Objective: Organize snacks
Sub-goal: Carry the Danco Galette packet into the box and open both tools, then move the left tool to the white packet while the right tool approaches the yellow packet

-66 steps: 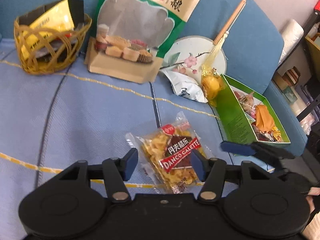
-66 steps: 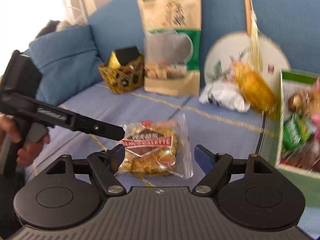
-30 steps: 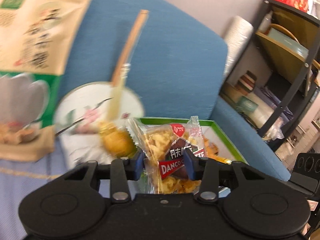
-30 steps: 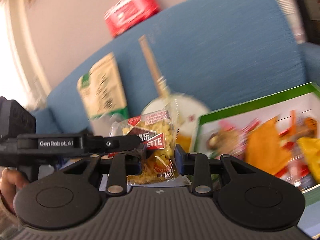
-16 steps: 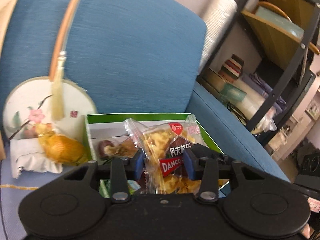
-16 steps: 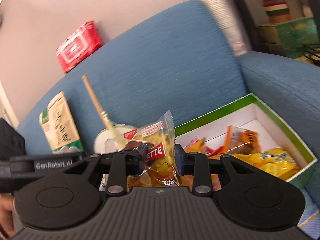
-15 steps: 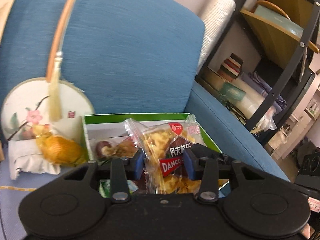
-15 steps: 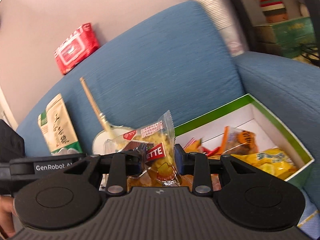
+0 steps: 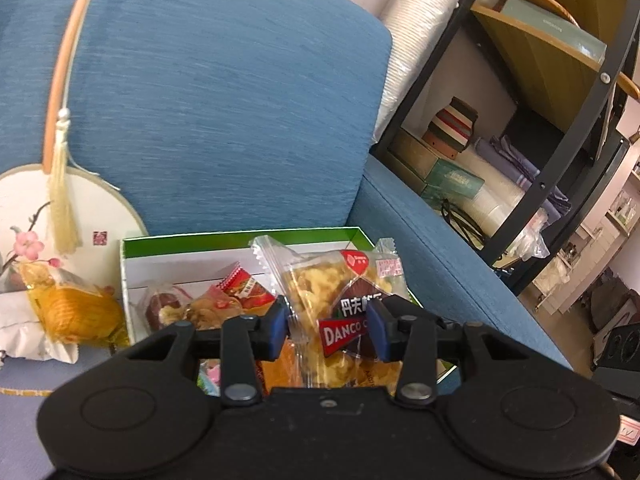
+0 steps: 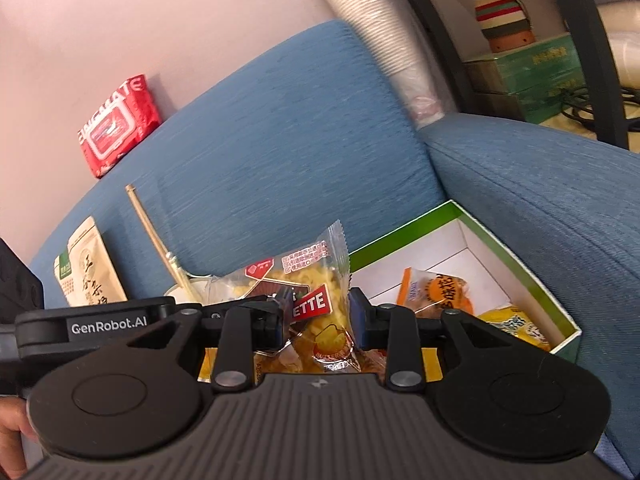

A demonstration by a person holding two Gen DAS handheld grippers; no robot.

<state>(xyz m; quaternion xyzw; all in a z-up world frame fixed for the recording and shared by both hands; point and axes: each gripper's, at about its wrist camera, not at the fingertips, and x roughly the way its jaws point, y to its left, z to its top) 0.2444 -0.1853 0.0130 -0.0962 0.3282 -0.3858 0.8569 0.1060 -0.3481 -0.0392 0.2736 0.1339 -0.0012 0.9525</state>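
A clear packet of yellow biscuits with a red "Danco Galette" label hangs above the green-rimmed white box, with both grippers clamped on it. My left gripper pinches it from both sides between its blue pads. In the right wrist view my right gripper is shut on the same packet, and the left gripper's arm reaches in from the left. The box lies on the blue sofa seat and holds several wrapped snacks, among them an orange packet and a yellow one.
Left of the box lie a round painted fan with a tassel, a gold-wrapped snack and a white pouch. The sofa armrest borders the box on the right, with a black shelf beyond. A red wipes pack sits on the backrest.
Both grippers have carried the packet to the right, from beside the fan to above the box. More of the box's inside now shows; the grips are unchanged.
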